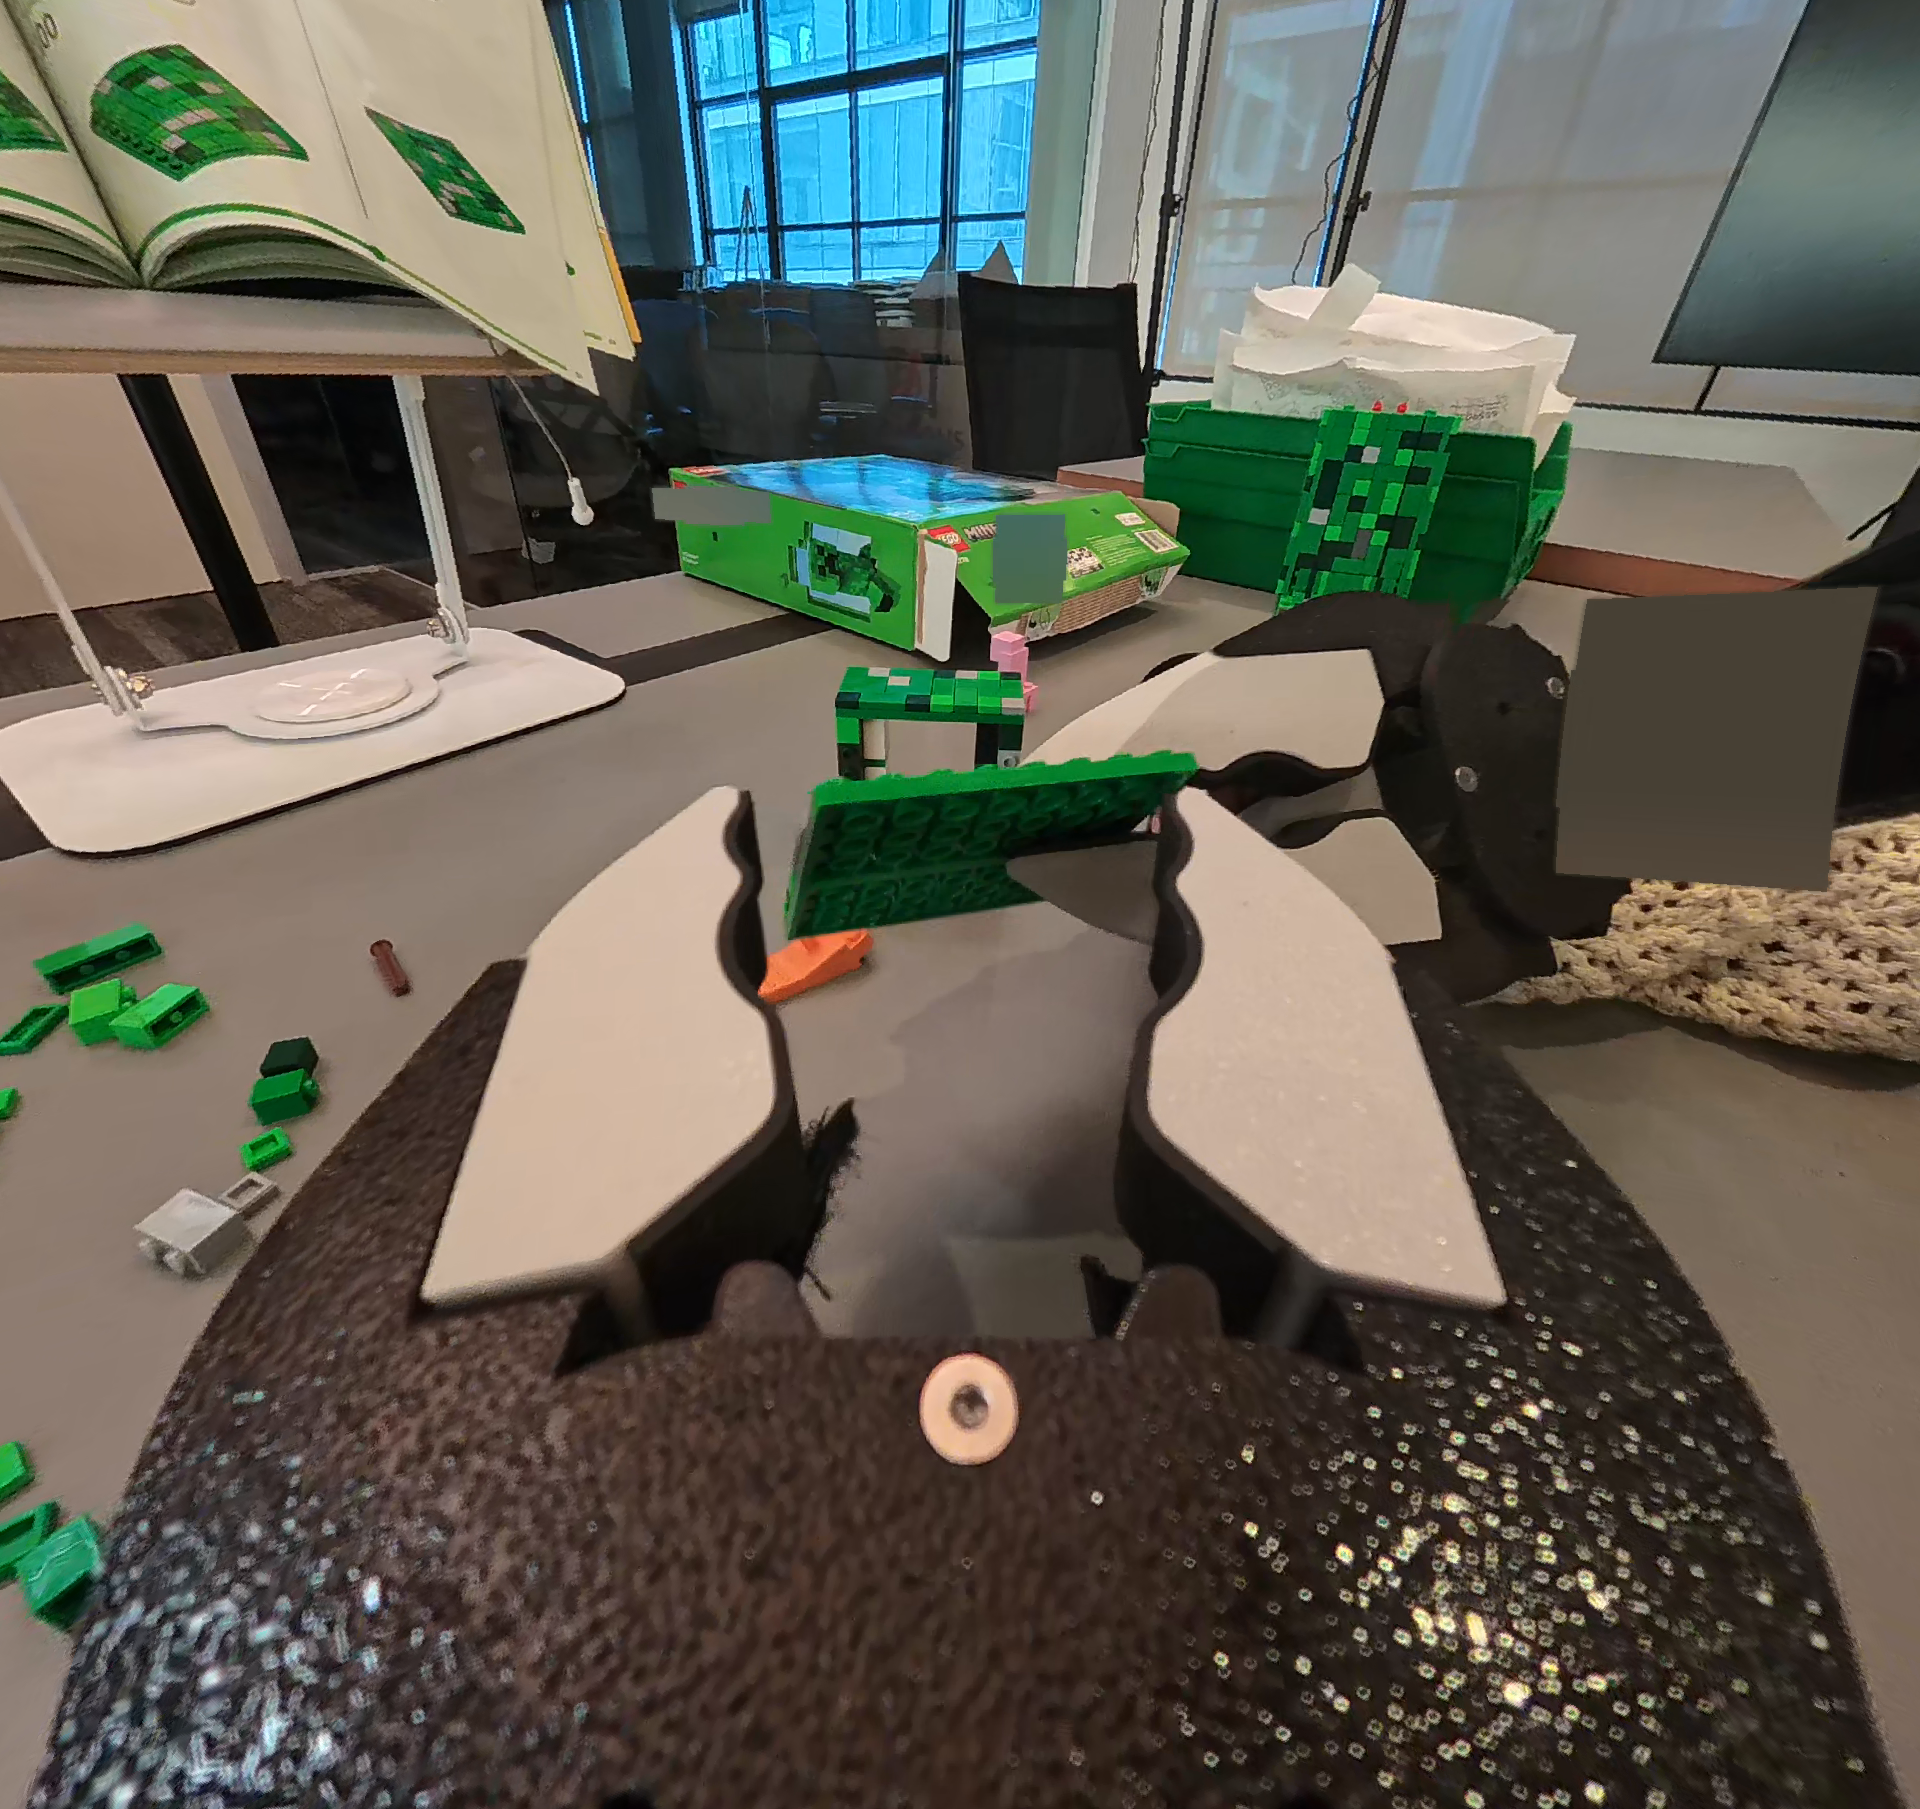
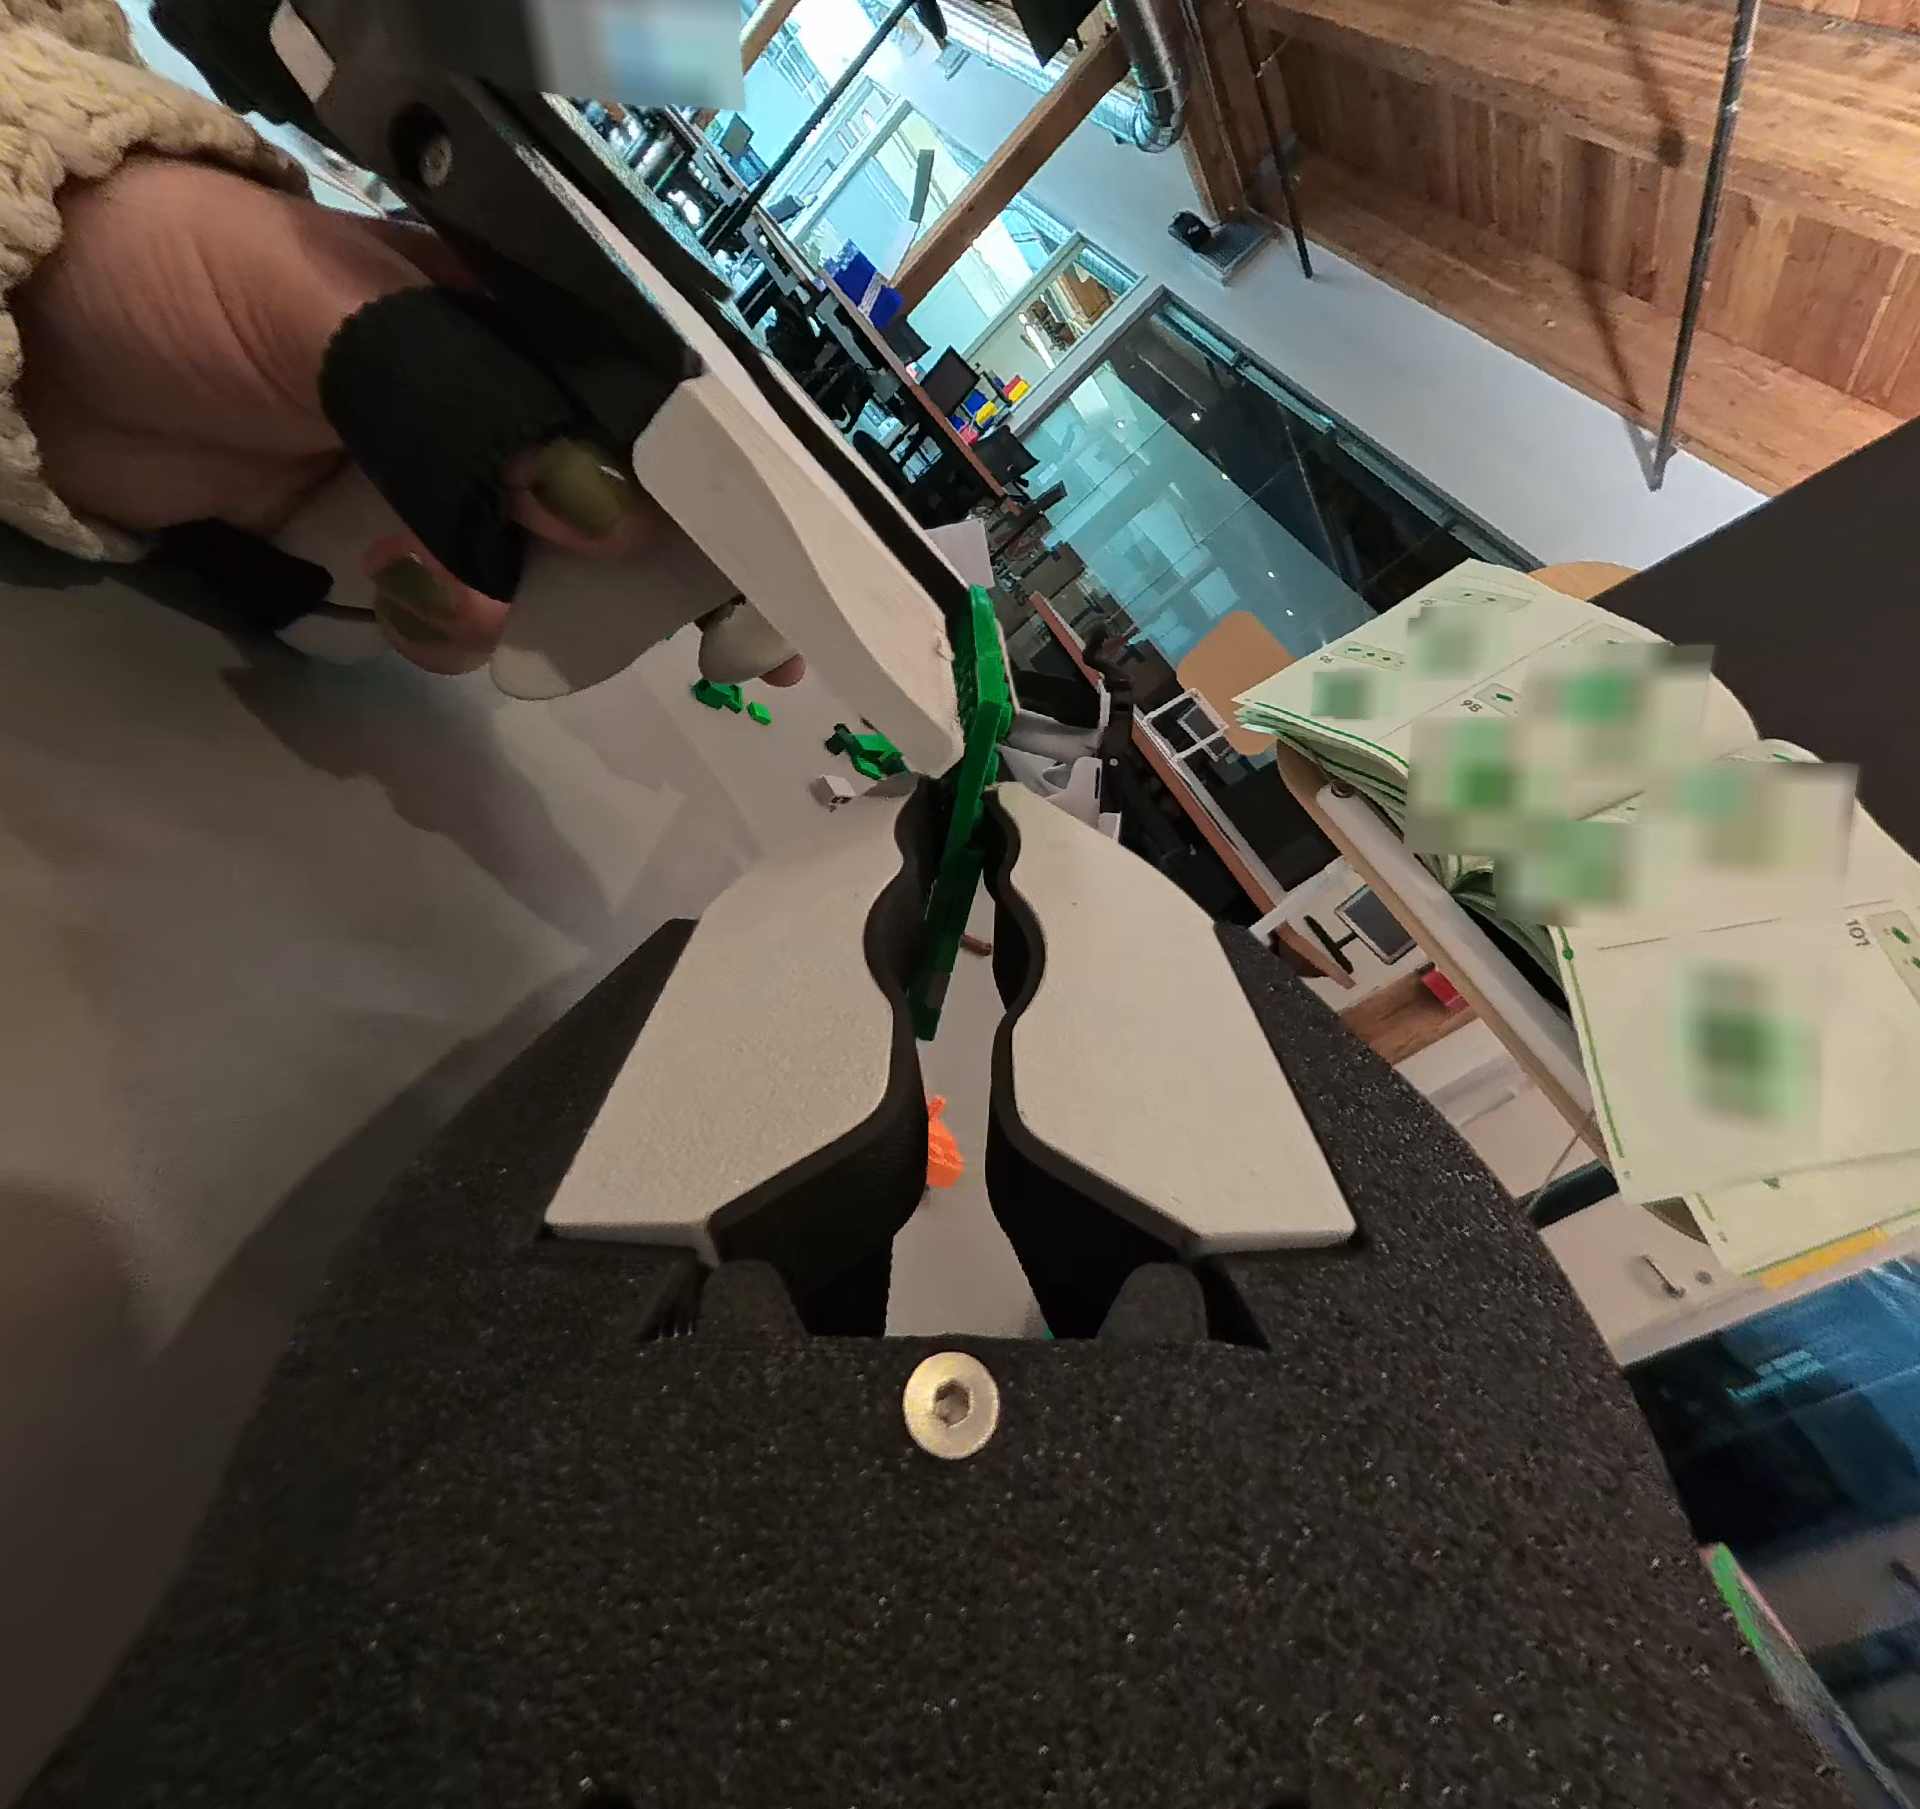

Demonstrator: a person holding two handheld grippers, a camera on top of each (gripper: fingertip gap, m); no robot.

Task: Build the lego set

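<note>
A flat green Lego plate [image 1: 935,855] hangs tilted above the grey table [image 1: 623,824], underside toward the left wrist camera. My right gripper [image 1: 1132,803] comes in from the right and is shut on the plate's right edge. In the right wrist view the plate [image 2: 961,855] is edge-on between my right gripper's [image 2: 956,803] closed fingers. My left gripper [image 1: 961,814] is open, its fingers on either side of the plate, with a gap showing on the left. One of its fingers [image 2: 821,596] touches the plate's top edge.
An orange brick separator [image 1: 816,964] lies under the plate. A green frame build [image 1: 930,710] and a pink piece [image 1: 1010,653] stand behind. Loose green bricks [image 1: 114,1001], a grey piece [image 1: 197,1229] and a brown pin [image 1: 390,966] lie left. The instruction book [image 1: 260,97], set box [image 1: 883,554] and green bins [image 1: 1226,502] are farther off. From the left gripper's tips to the grey piece [image 1: 197,1229] is close to 15 cm.
</note>
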